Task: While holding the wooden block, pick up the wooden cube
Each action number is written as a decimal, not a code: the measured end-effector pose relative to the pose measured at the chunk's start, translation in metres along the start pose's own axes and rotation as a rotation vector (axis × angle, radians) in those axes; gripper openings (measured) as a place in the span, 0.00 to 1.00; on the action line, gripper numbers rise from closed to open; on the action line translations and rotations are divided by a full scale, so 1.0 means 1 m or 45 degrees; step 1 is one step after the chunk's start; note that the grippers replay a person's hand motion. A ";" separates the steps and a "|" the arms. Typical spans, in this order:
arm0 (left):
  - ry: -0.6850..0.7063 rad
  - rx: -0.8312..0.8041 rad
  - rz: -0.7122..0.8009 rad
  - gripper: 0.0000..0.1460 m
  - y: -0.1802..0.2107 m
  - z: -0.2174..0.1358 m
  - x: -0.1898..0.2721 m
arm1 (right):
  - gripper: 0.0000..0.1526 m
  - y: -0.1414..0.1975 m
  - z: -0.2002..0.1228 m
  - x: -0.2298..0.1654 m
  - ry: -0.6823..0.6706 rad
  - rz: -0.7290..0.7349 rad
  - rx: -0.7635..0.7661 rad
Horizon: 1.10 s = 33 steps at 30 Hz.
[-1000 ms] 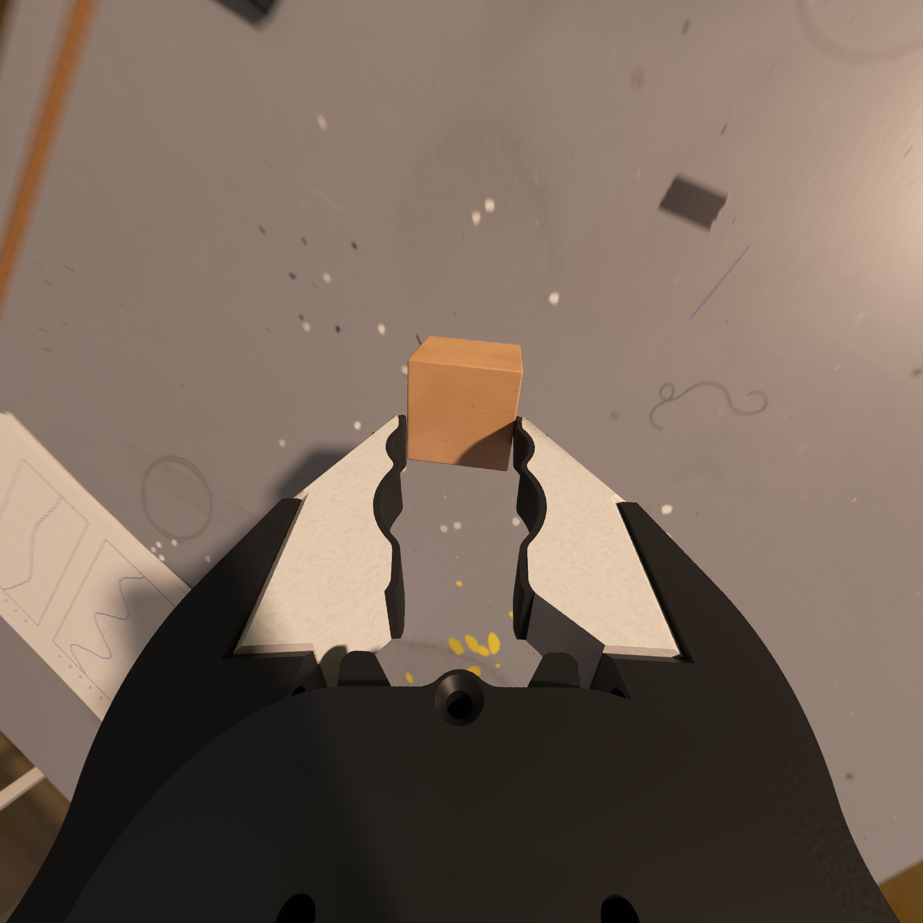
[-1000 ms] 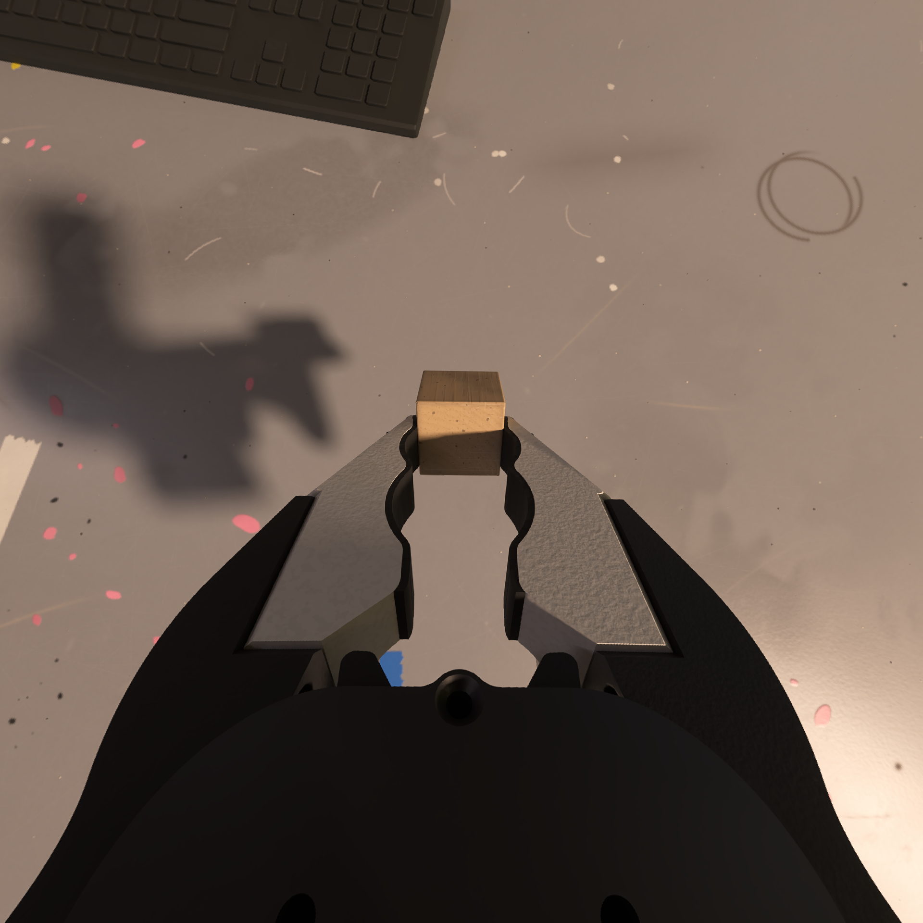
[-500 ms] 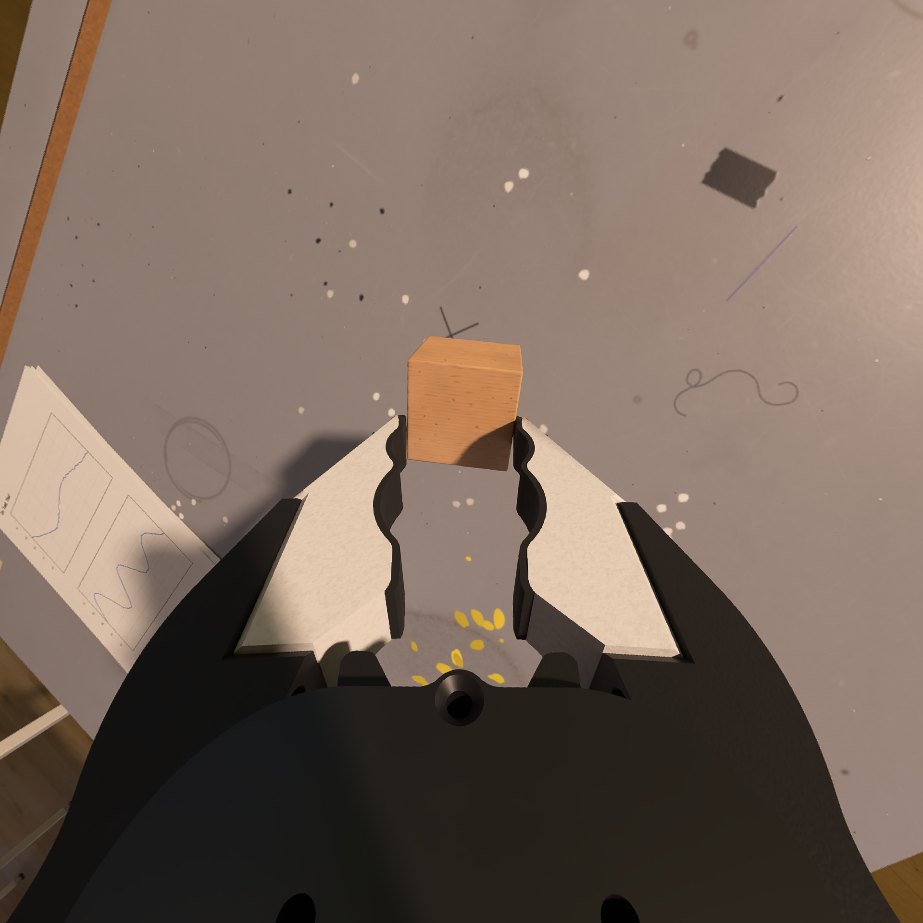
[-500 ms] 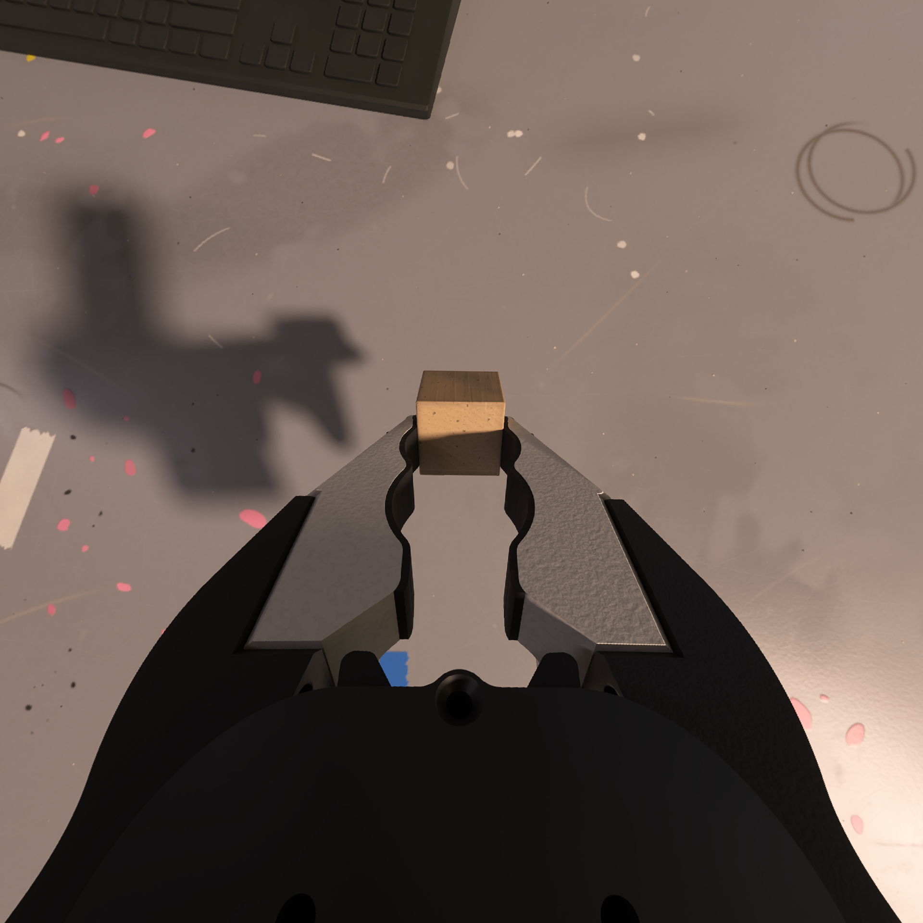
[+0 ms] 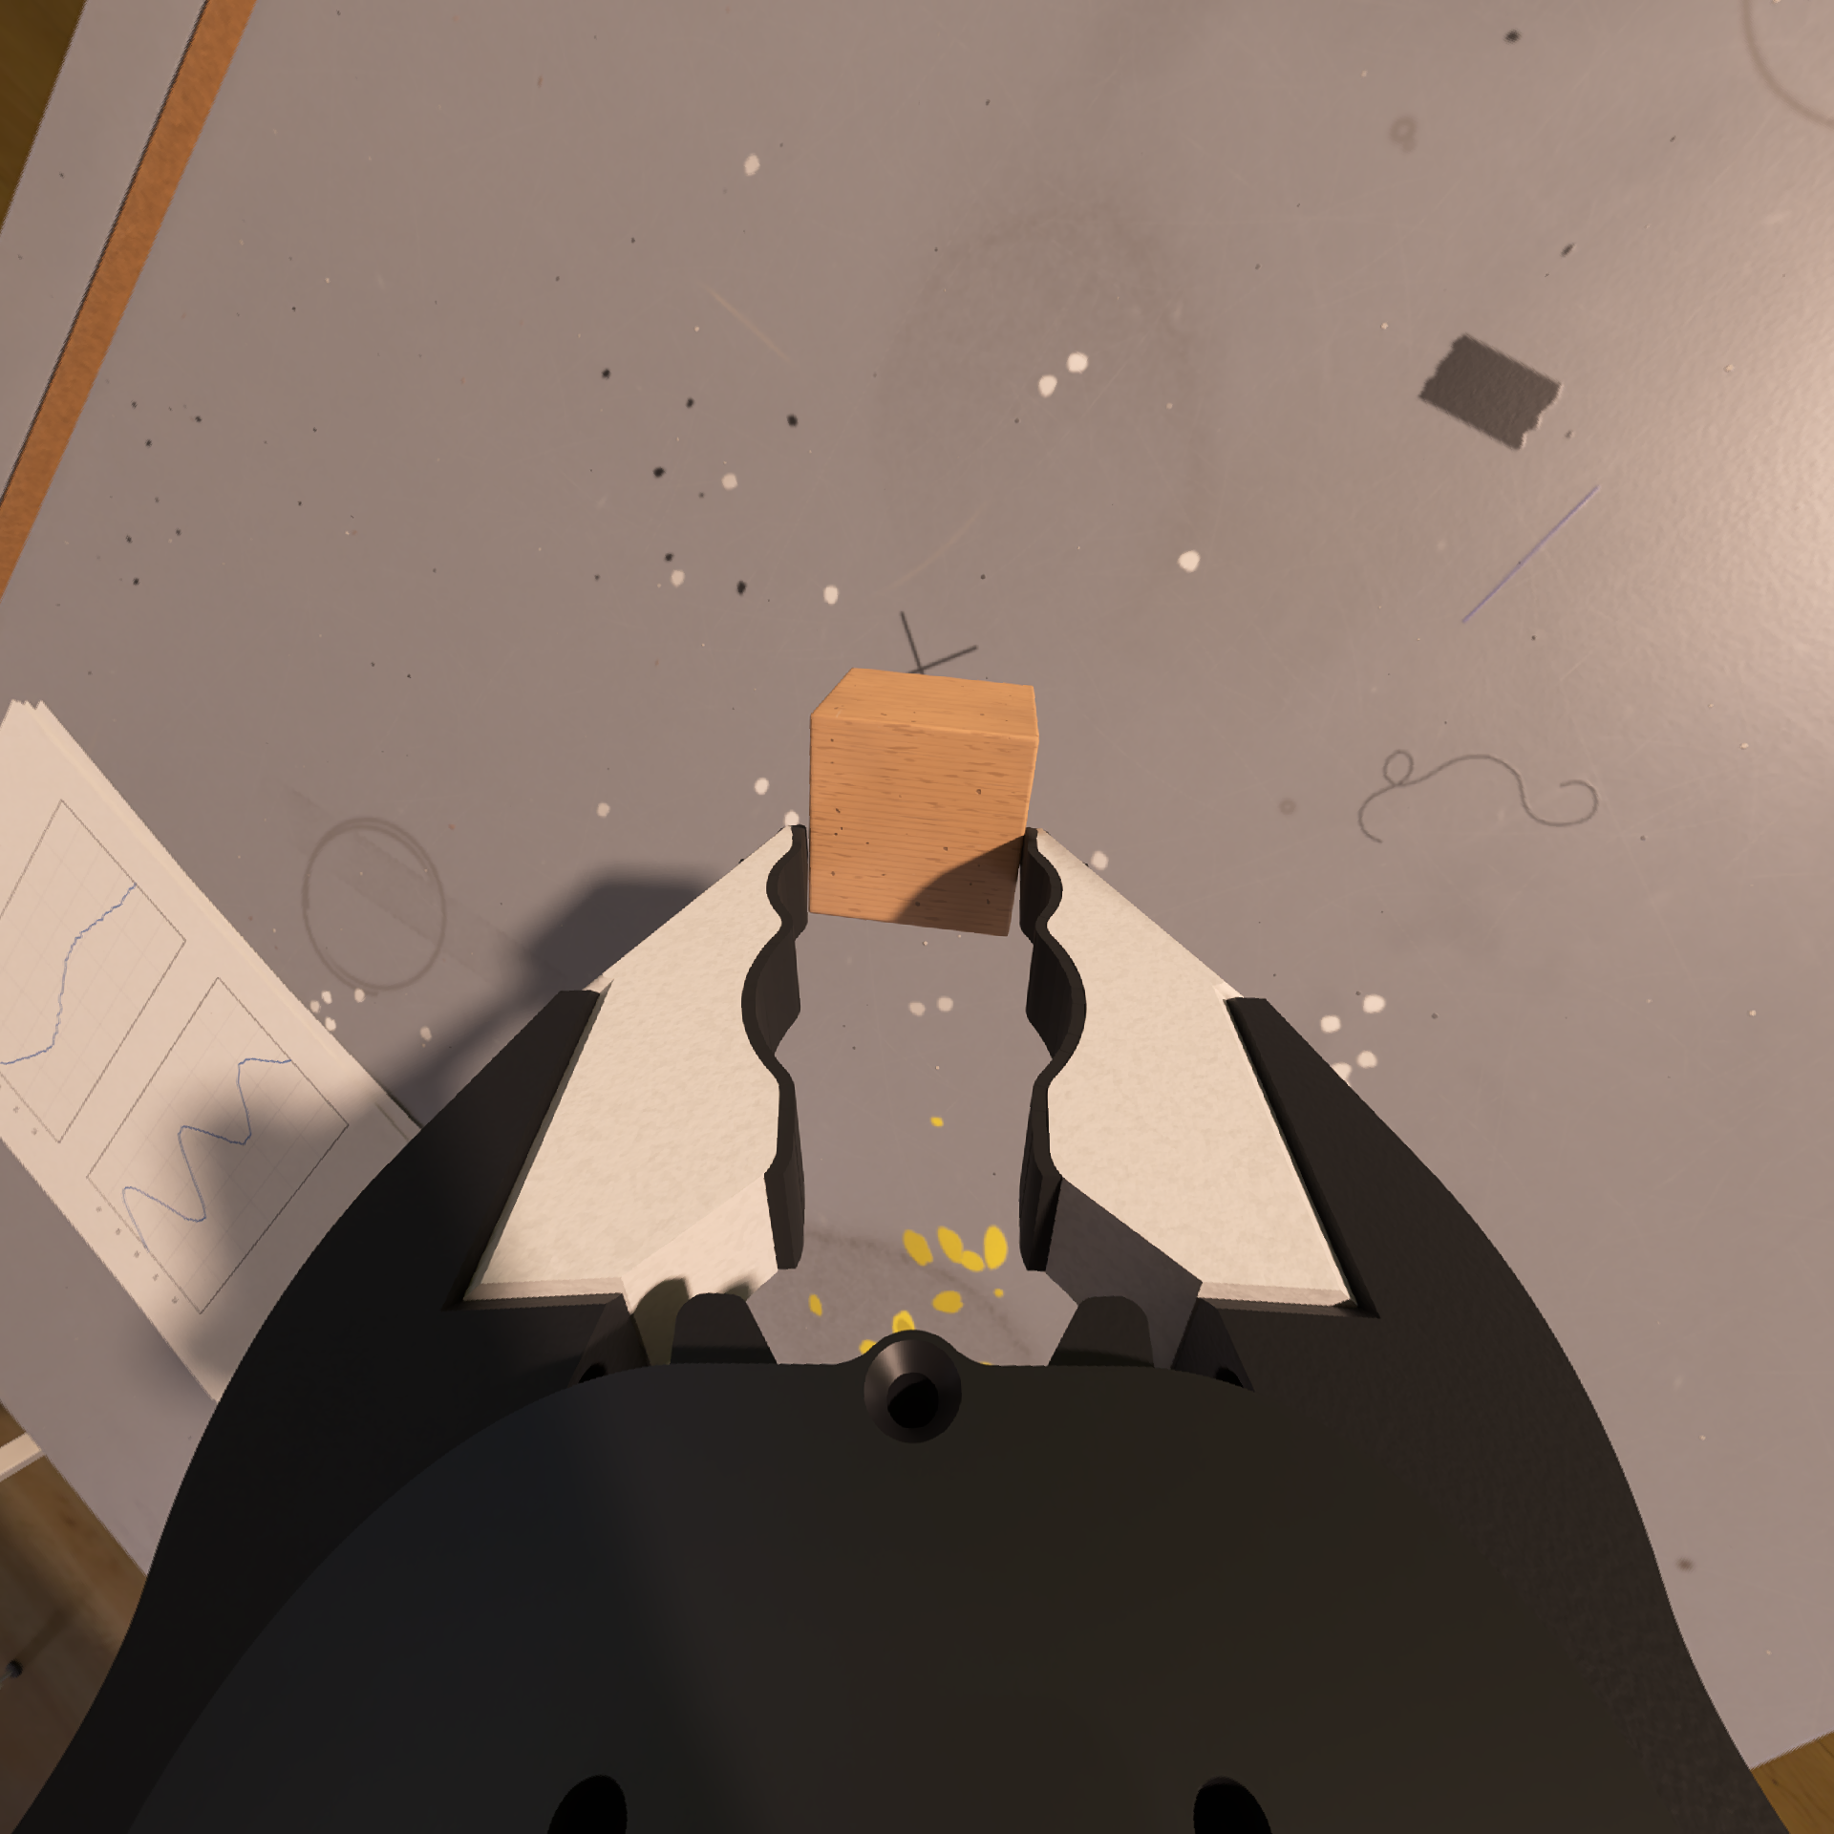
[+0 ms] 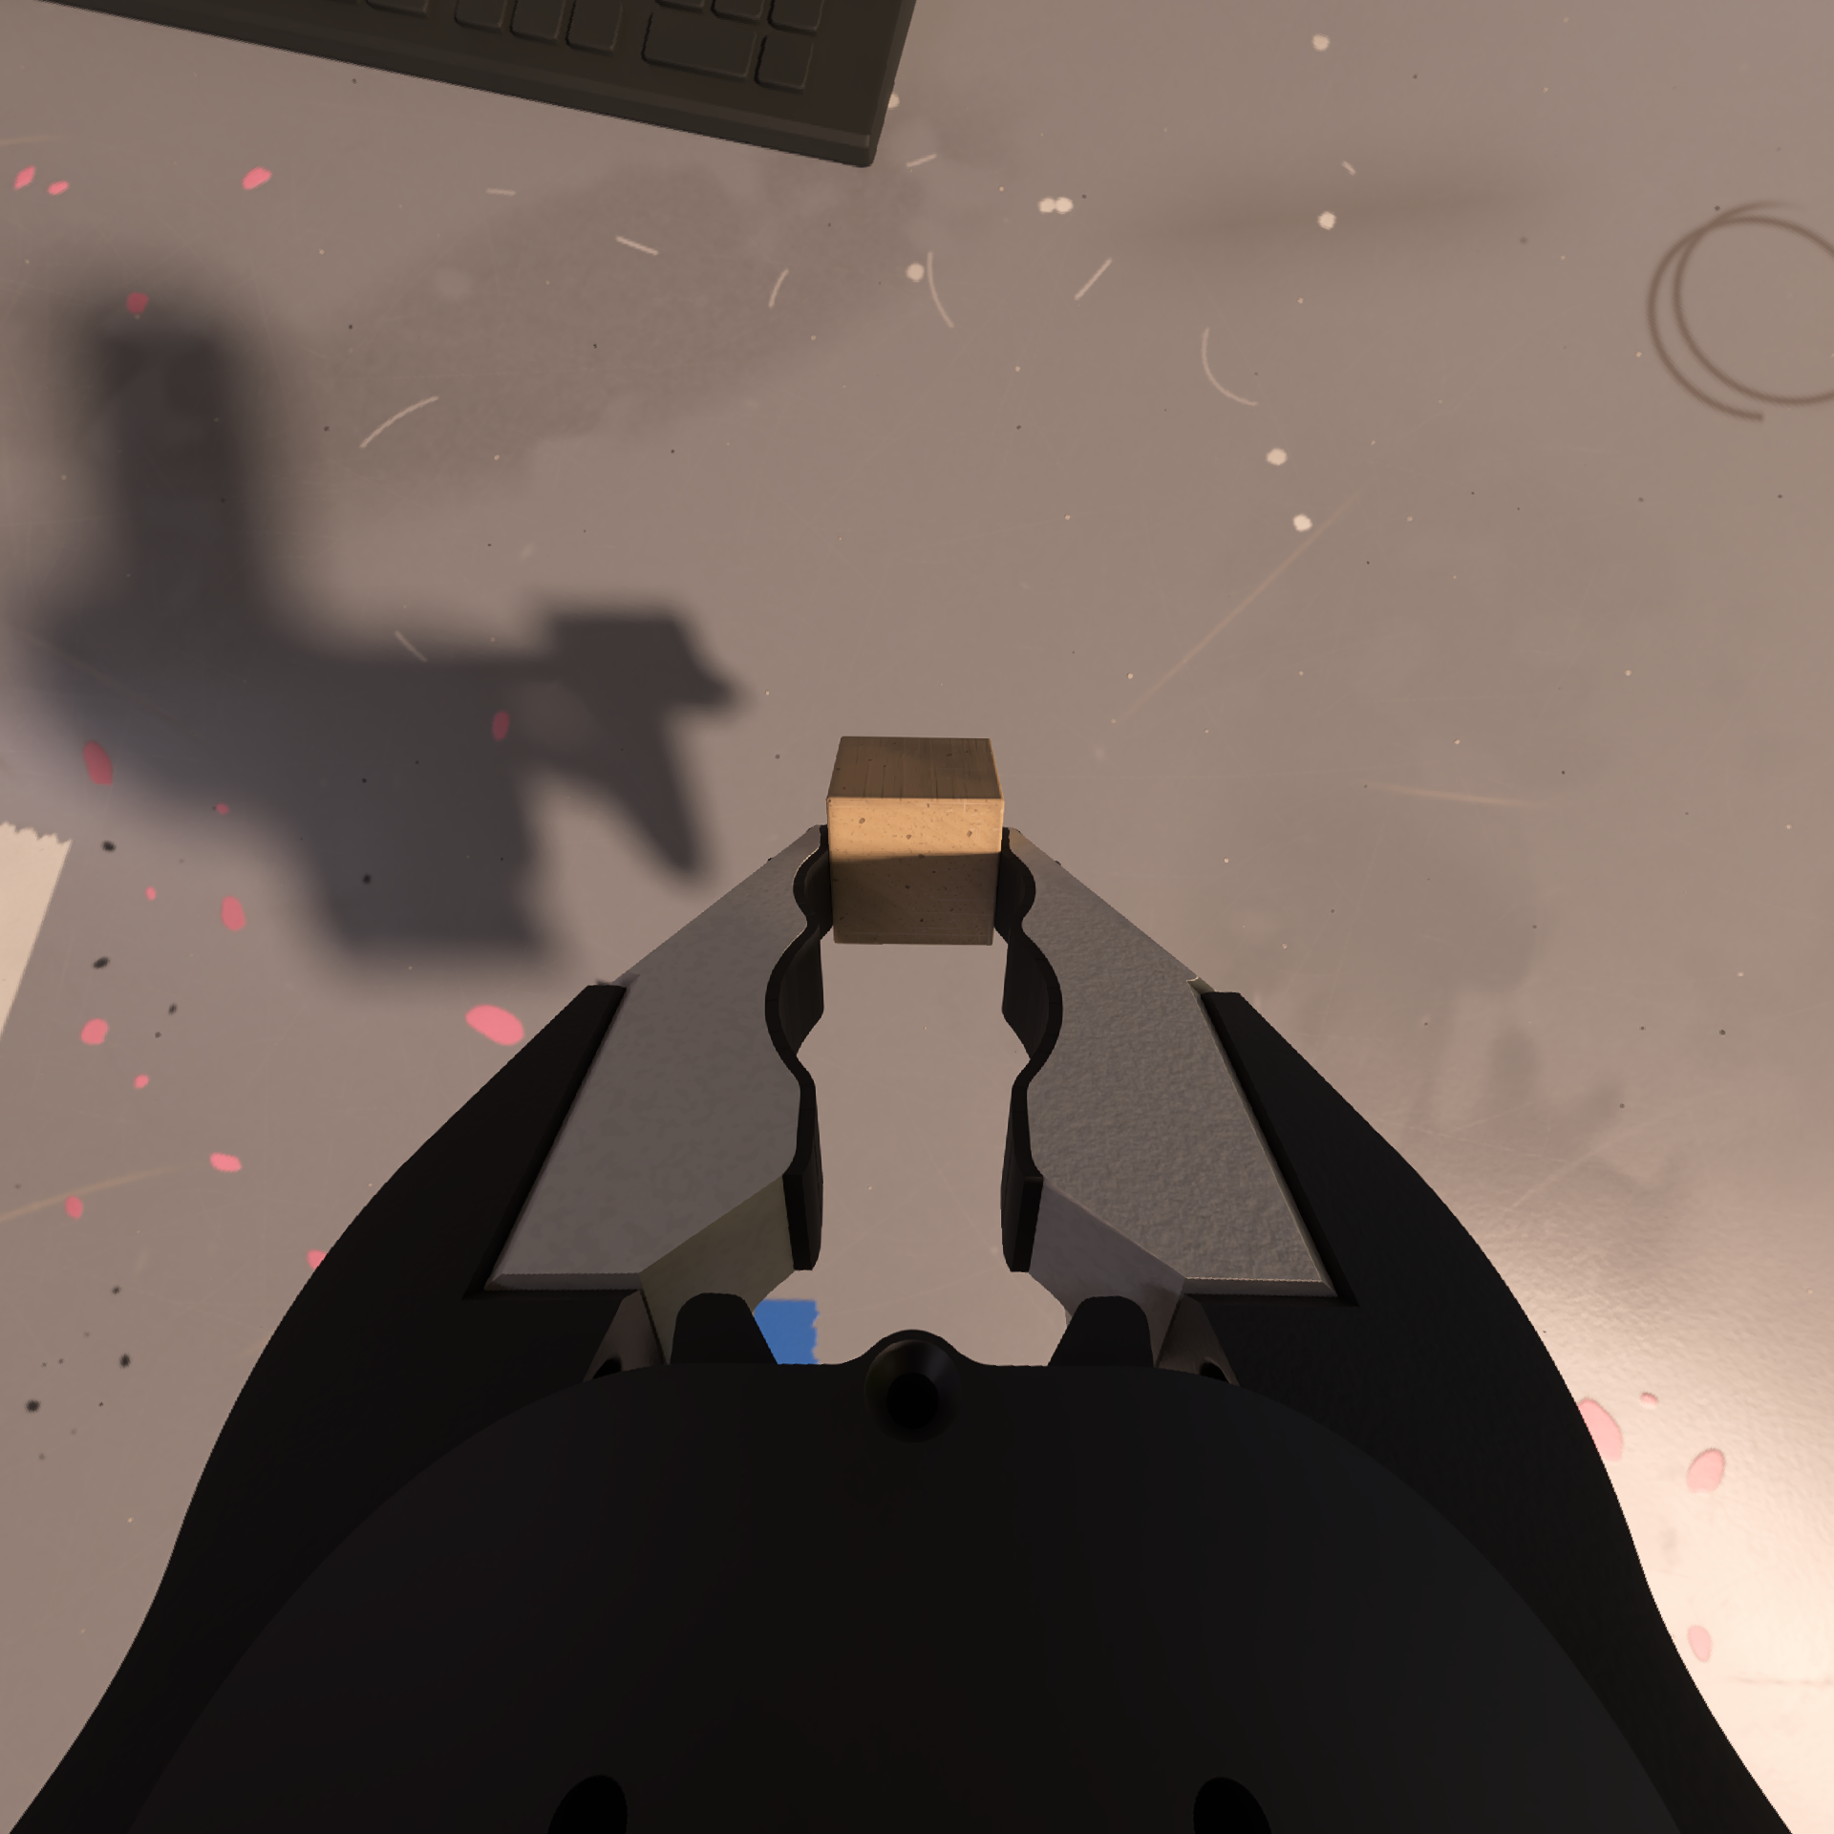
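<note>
In the left wrist view, my left gripper (image 5: 911,839) is shut on an orange-brown wooden cube (image 5: 918,784). The cube is pinched at the fingertips and held clear above the grey table (image 5: 1290,248). In the right wrist view, my right gripper (image 6: 913,839) is shut on a smaller pale wooden block (image 6: 913,824), also gripped at the fingertips and held above the table (image 6: 1389,695). Each piece juts out past the fingertips. Neither view shows the other gripper.
Sheets of paper with graphs (image 5: 149,1092) lie at the left, near the table's orange-edged border (image 5: 129,248). A dark tape patch (image 5: 1489,402) is at the far right. A black keyboard (image 6: 595,50) lies at the top of the right wrist view, and a white tape strip (image 6: 25,913) at its left edge.
Both grippers keep their hold. In the left wrist view the paper and the table marks slid right. In the right wrist view the keyboard and the ring mark drifted up and right.
</note>
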<state>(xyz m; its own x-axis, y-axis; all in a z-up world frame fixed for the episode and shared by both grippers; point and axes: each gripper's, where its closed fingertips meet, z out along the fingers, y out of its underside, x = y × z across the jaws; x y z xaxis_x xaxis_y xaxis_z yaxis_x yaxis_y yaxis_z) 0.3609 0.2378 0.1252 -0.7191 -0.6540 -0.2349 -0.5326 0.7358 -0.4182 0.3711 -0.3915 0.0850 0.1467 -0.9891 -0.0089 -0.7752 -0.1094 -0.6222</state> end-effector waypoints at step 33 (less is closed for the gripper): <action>0.055 -0.210 0.090 0.29 0.011 0.043 0.011 | 0.21 0.005 0.001 0.004 -0.022 0.027 -0.008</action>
<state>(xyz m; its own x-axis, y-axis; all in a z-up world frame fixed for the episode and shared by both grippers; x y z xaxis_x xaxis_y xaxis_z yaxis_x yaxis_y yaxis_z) 0.3668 0.2312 0.0800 -0.7738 -0.5943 -0.2191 -0.5436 0.8007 -0.2520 0.3681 -0.3963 0.0809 0.1410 -0.9894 -0.0355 -0.7820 -0.0893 -0.6169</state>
